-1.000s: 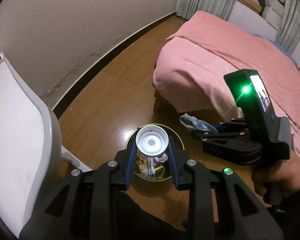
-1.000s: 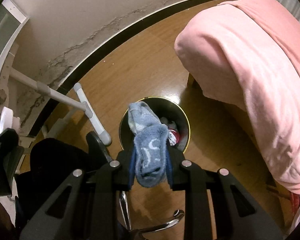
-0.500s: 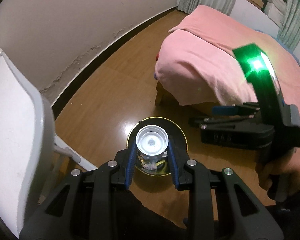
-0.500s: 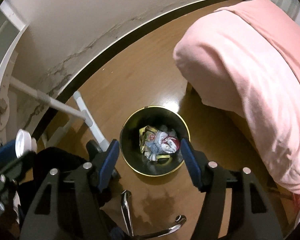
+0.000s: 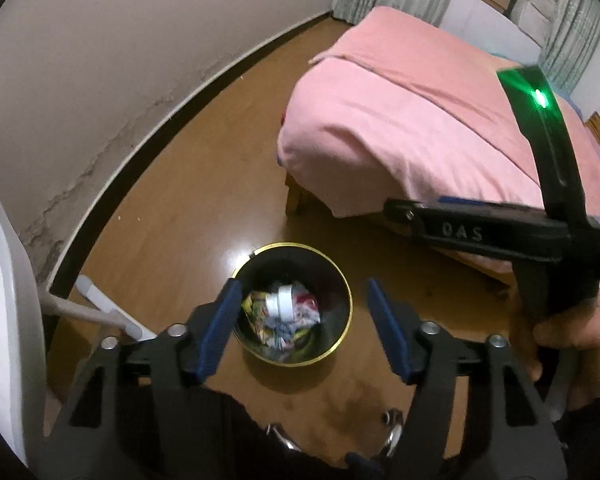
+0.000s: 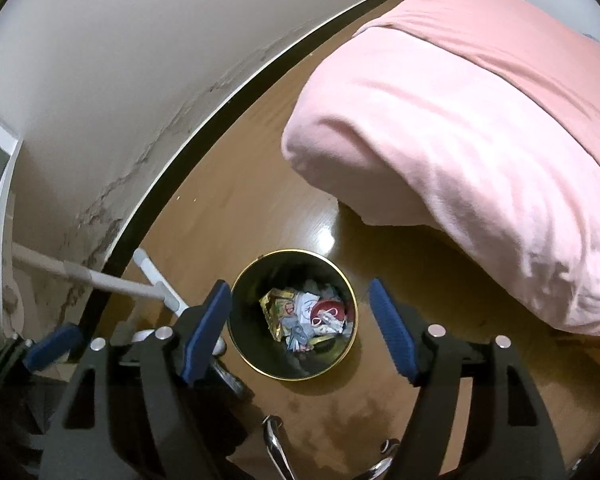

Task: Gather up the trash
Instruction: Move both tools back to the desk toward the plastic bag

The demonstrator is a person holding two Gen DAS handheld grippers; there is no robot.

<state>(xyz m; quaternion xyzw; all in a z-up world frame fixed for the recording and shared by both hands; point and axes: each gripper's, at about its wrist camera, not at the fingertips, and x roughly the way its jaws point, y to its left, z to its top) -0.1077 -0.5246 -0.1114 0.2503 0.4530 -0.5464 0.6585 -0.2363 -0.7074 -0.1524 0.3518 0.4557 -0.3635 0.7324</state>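
A black trash bin with a gold rim (image 5: pixel 342 286) (image 6: pixel 350 292) stands on the wooden floor, holding wrappers and crumpled trash. A white bottle (image 5: pixel 282 300) lies on top of the trash in the left wrist view. My left gripper (image 5: pixel 302 326) is open and empty above the bin. My right gripper (image 6: pixel 300 326) is open and empty above the bin too; in the left wrist view its body (image 5: pixel 480 234) is at the right, and I cannot tell its jaws there.
A bed with a pink blanket (image 5: pixel 412 120) (image 6: pixel 480 128) fills the right. A white wall with dark skirting (image 5: pixel 140 140) curves along the left. White chair legs (image 6: pixel 152 276) and a chrome chair base (image 6: pixel 276 444) are near the bin.
My right gripper opened and the blue sock dropped out of it. Then my left gripper opened and the white bottle fell into the bin.
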